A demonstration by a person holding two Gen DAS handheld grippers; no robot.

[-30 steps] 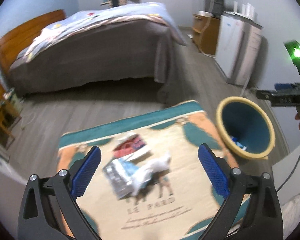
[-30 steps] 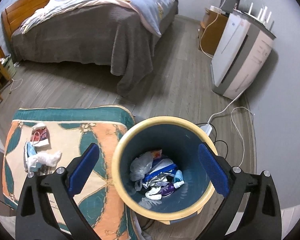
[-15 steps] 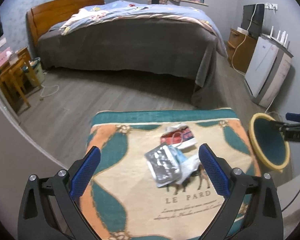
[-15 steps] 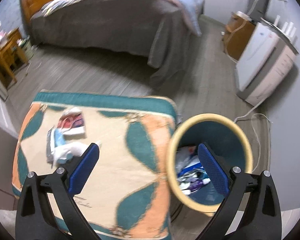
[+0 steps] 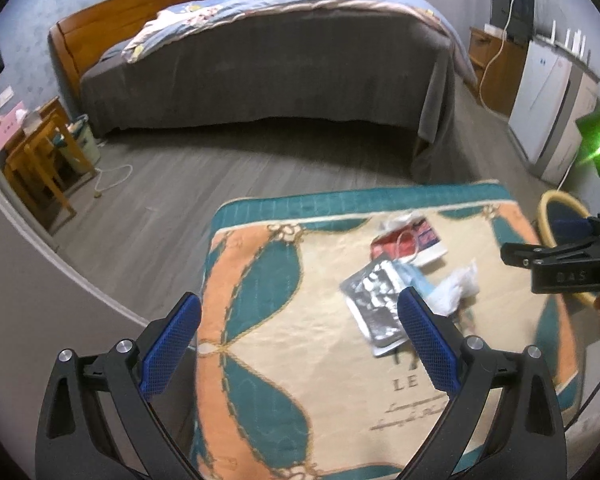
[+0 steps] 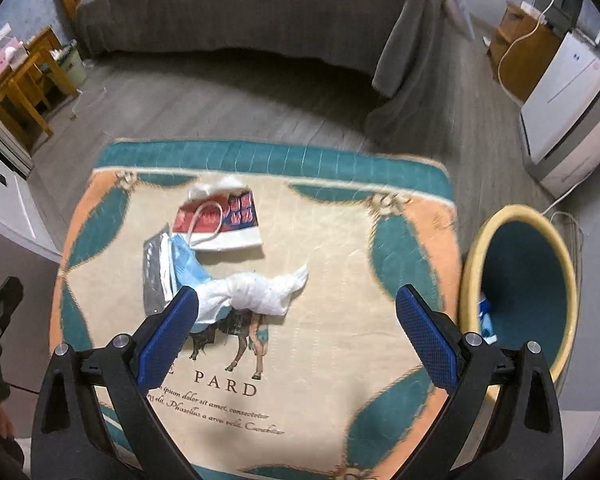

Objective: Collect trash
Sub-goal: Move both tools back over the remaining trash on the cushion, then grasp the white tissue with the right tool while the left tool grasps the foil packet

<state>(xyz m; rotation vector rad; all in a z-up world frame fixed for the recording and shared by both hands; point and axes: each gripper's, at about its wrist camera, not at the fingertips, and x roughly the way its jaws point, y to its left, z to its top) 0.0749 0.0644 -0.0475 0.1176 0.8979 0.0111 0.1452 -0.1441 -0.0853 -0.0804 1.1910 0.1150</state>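
Four bits of trash lying close together on a soft printed mat [image 6: 340,320], left of the frame's middle in the right wrist view. Crumpled white tissue [image 6: 256,292], twisted and fluffy, long way running left to right, thin tip pointing right toward the bin. Shiny silver foil wrapper [image 6: 154,276], flat, long way running up and down the frame, just left of a blue face mask [image 6: 186,264]. Small red and white paper bag [image 6: 222,222] with a string loop, above them, touching the mask. Round trash bin [image 6: 520,296] with a yellow rim and teal inside at lower right, beside the mat, some blue and white scraps at its bottom. Right gripper [image 6: 296,336] wide open, holding nothing, left blue pad over the tissue's end. Left gripper [image 5: 300,344] wide open too, empty, right pad over the wrapper's edge. Gray bed [image 5: 280,60] across the top.
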